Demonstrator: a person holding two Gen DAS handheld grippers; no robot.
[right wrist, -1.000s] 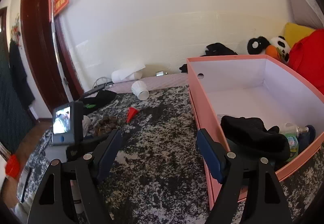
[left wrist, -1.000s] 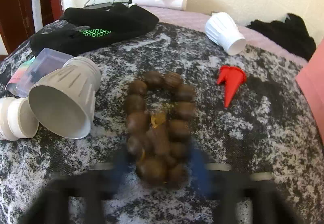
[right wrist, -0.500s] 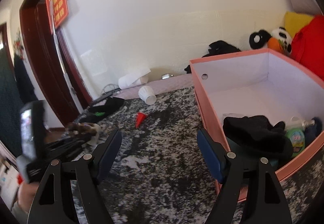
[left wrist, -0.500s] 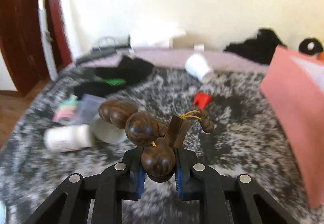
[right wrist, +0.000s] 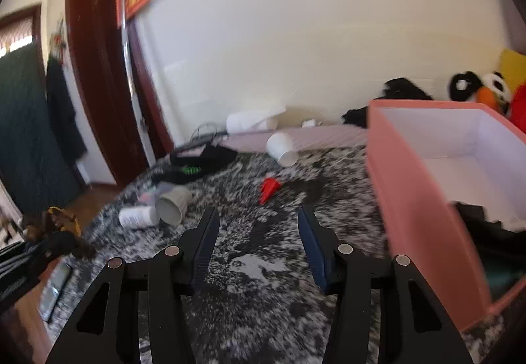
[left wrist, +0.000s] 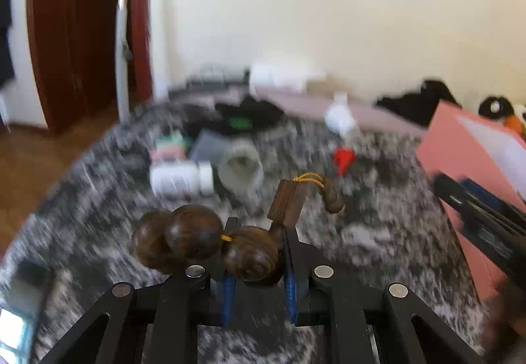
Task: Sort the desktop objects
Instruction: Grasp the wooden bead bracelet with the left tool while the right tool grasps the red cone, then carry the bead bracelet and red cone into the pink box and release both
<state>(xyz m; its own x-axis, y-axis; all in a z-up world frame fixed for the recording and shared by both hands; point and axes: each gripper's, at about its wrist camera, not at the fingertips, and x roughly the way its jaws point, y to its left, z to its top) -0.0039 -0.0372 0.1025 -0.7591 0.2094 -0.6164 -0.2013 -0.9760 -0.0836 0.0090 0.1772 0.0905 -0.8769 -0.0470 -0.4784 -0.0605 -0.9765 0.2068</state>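
Speckled tabletop — pink box with black cloth inside.

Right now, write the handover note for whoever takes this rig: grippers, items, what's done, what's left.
Left gripper: shut on the wooden bead bracelet, held in the air above the mottled cover.
Right gripper: open, holding nothing, beside the pink box.
Done: dark cloth already lies in the box.
Left on the cover: red cone, grey cup on its side, white bottle, white cup, black cloth.
Next, likely: carry the bracelet to the box.
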